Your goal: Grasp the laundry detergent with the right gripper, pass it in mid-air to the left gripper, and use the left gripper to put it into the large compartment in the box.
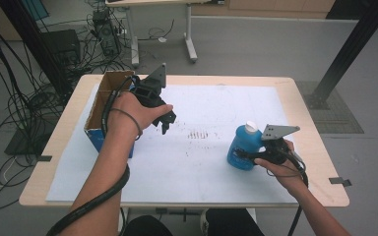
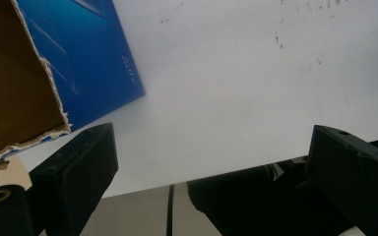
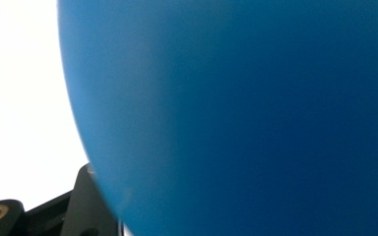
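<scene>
White paper sheet (image 1: pixel 197 157) covers my wooden table. My right gripper (image 1: pixel 248 156) clamps the smooth, rounded blue plastic bottle (image 1: pixel 241 145). My left gripper (image 1: pixel 166 120) hangs with jaws spread, well apart from it, beside a torn cardboard box (image 1: pixel 101 105)

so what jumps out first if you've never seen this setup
The blue bottle with a white cap, standing at the table's right, clamped in the right gripper. Next, the torn-open blue cardboard box at the left edge, with the left gripper hovering open beside it over the white sheet.

The high view looked forward and down over the whole tabletop (image 1: pixel 305 98), while the left gripper view faced its near edge beside the box (image 2: pixel 93 64), and the right gripper view sat tight against the bottle (image 3: pixel 251 113).
</scene>
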